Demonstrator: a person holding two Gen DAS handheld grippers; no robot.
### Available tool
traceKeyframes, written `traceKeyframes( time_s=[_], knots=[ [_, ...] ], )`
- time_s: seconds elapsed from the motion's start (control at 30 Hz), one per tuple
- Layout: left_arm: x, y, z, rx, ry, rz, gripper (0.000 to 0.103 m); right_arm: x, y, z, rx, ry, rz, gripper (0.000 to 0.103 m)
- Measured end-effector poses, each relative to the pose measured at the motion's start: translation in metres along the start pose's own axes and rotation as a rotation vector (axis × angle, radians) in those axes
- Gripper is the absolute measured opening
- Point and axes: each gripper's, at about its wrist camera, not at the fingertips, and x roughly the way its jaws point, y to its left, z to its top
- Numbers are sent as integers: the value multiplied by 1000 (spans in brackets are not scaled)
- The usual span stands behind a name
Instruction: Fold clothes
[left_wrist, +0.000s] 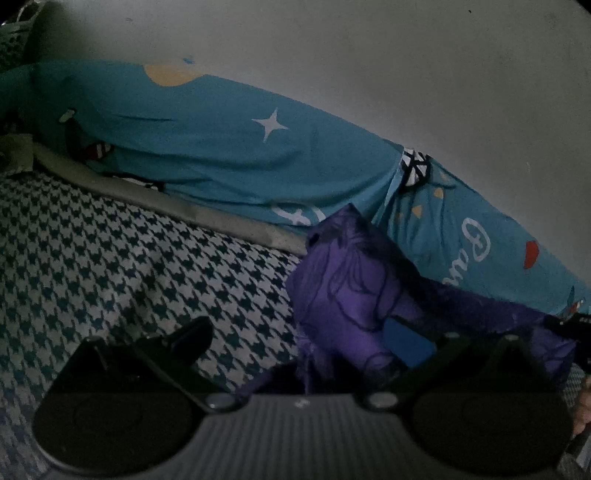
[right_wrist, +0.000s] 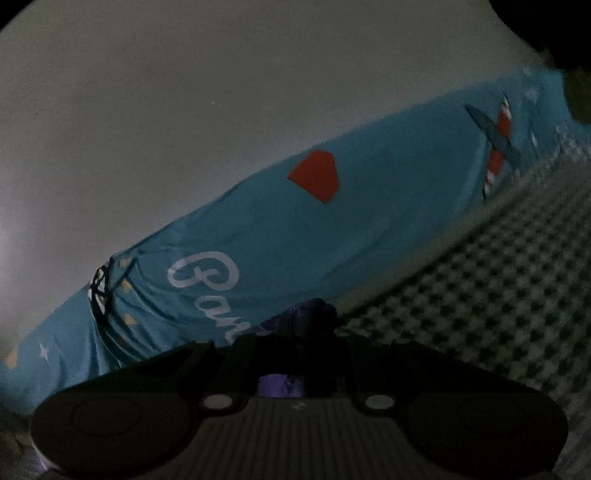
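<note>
Purple garment (left_wrist: 343, 295) is what the fold turns on, and it lies bunched on the bed's checked cover (left_wrist: 140, 258), reared up in a crumpled peak in front of a blue printed sheet (left_wrist: 207, 147) that runs along the wall.

Left wrist view: the garment sits ahead and to the right of the left claw (left_wrist: 325, 354), its bulk running from the peak down toward the lower right of the picture. The left claw stands open. One finger shows dark over the checked cover on the left, the other over the cloth on the right, and purple cloth lies in the wide gap between them, with neither finger pressed on it as far as I can see. At the far right edge a dark shape may be the other tool, but it is too dim to be sure.

Right wrist view: the right claw (right_wrist: 299, 350) is nearly closed, with a fold of the purple garment (right_wrist: 314, 317) pinched between its fingers and bulging out just past the tips. The blue sheet fills the middle, the checked cover lies to the right.

My judgement: the right hand has the cloth, so the left, with cloth already between its fingers, should close on that edge to spread the garment.
</note>
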Motion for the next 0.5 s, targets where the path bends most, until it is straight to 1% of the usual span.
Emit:
traceKeyframes(
  time_s=[0.07,0.1,0.17,0.23,0.3,0.4,0.5],
  knots=[
    [1,-2,-1,3,3,-3,103,-3,0,1,-1,-6,6,23],
    [1,-2,-1,4,4,-3,103,-4,1,1,-4,-10,5,26],
    [3,-4,-2,8,7,-2,103,-6,2,1,-1,-15,8,37],
    [3,-5,-3,12,10,-3,103,-10,2,1,-3,-13,11,40],
    [3,-6,-4,15,13,-4,103,-11,2,1,-13,-4,3,41],
    [2,-8,-5,20,15,-10,103,-17,0,1,-26,7,14,42],
    [0,-12,-6,28,14,-14,103,-26,-3,-1,-51,13,11,47]
  ],
)
